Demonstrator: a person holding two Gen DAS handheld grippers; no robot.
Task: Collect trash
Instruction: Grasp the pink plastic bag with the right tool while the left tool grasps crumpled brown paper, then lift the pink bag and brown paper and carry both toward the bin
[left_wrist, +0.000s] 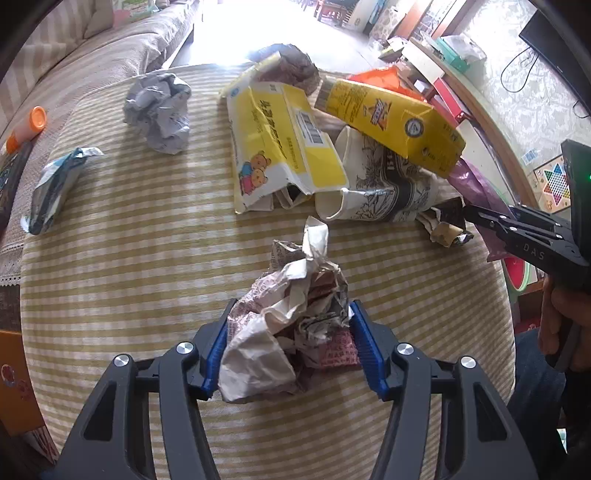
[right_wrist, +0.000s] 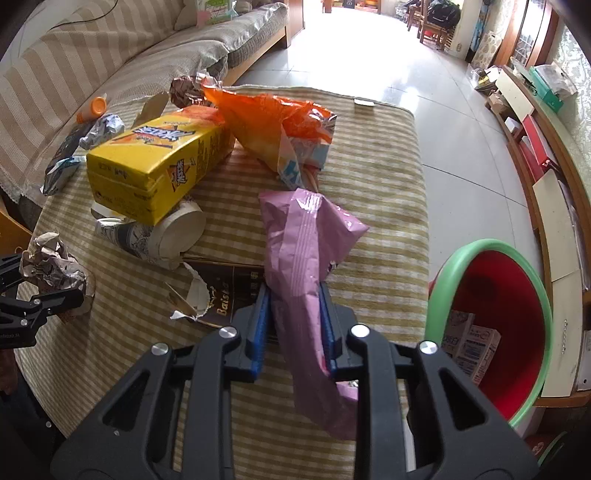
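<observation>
A crumpled printed paper ball (left_wrist: 284, 306) lies on the striped tablecloth (left_wrist: 147, 240), and my left gripper (left_wrist: 291, 332) is shut on it, blue pads pressing both sides. In the right wrist view a pink plastic bag (right_wrist: 306, 236) runs between the fingers of my right gripper (right_wrist: 294, 314), which is shut on it, the bag's tail hanging below the jaws. A red bin with a green rim (right_wrist: 443, 273) stands on the floor just right of the table, with a carton inside.
More trash lies on the table: a yellow carton (right_wrist: 155, 162) resting on a paper cup (right_wrist: 162, 236), a yellow-white tissue pack (left_wrist: 284, 144), an orange bag (right_wrist: 273, 122), a dark torn wrapper (right_wrist: 225, 291), a grey paper ball (left_wrist: 159, 110) and a blue-white wrapper (left_wrist: 51, 192). A sofa runs along the left.
</observation>
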